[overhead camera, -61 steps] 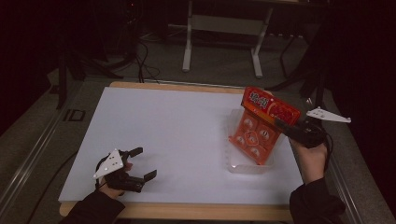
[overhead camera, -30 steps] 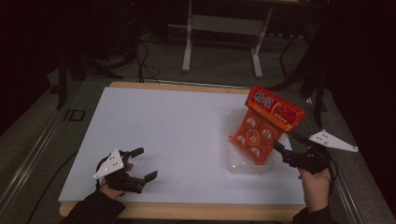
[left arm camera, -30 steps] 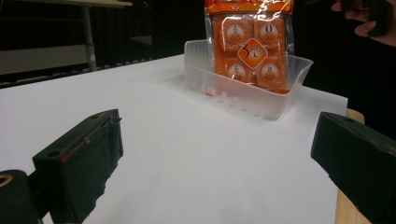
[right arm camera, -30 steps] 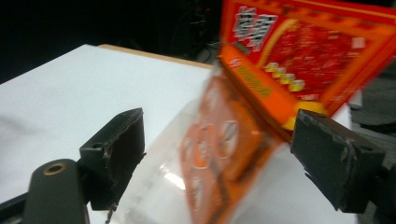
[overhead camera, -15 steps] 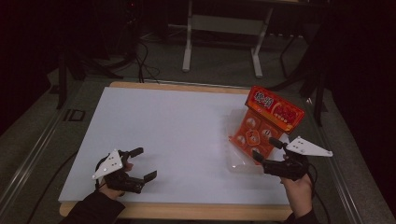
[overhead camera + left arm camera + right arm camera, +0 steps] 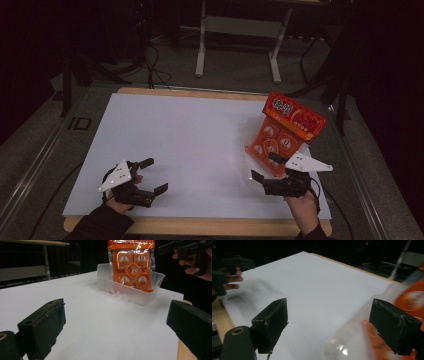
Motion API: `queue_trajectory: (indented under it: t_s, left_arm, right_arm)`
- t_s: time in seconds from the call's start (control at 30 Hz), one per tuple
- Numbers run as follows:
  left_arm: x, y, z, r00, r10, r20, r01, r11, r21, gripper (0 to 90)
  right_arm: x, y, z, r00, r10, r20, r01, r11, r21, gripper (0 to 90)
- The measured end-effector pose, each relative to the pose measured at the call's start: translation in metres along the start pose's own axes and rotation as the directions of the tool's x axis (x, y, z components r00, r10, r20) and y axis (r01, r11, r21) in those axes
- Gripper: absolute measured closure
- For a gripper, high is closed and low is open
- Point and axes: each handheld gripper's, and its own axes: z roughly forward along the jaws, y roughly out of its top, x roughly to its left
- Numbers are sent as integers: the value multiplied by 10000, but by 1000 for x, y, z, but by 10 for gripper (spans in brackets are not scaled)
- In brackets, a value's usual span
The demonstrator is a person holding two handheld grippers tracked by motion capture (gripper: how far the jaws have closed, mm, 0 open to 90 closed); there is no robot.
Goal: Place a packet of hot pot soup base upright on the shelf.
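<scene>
Orange snack pack point(image 6: 290, 134) standing upright in a clear tray point(image 6: 130, 290) at the worktop's point(image 6: 200, 135) right side

The right claw point(image 6: 264, 167) is hovering just beside the tray, jaws spread and holding nothing; the left claw point(image 6: 156, 175) is resting well apart near the front left edge, jaws also spread

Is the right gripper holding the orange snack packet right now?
No, the right gripper is open and empty, beside the orange snack packet leaning in the clear plastic tray.
</scene>
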Motion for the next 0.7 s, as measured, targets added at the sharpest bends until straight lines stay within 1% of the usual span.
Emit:
queue_trajectory:
  t_s: [0.03,0.07,0.1,0.13,0.2,0.27,0.37,0.53,0.6,0.7]
  left_arm:
    - [0,0,0,10000,0,0,0,10000,0,29]
    - [0,0,0,10000,0,0,0,10000,0,29]
    - [0,0,0,10000,23,33,-23,10000,9,29]
    - [-1,0,0,10000,40,47,-40,10000,7,29]
    - [-1,0,0,10000,50,59,-50,10000,0,29]
    - [-1,0,0,10000,47,69,-47,10000,-11,29]
    - [-1,0,0,10000,18,90,-18,10000,-38,29]
    - [-1,0,0,9999,63,102,-63,10000,-56,29]
    - [-1,0,0,9999,91,109,-91,9999,-46,29]
    - [0,0,0,9999,76,118,-75,10000,-50,29]
  right_arm:
    - [0,0,0,10000,0,0,0,10000,0,151]
    - [2,-1,3,9999,-22,-142,23,10000,49,151]
    - [7,-3,10,9995,-136,-289,139,9999,97,150]
    - [9,-5,13,9993,-172,-342,176,9998,116,150]
    - [13,-8,18,9980,-273,-563,272,9996,-19,149]
    - [17,-10,23,9964,-371,-757,376,9993,55,146]
    - [23,-13,30,9945,-468,-933,482,9987,133,146]
    - [28,-19,38,9900,-606,-1274,623,9980,97,146]
    - [29,-22,41,9857,-604,-1575,632,9979,128,146]
    - [31,-26,45,9846,-697,-1606,750,9968,269,146]
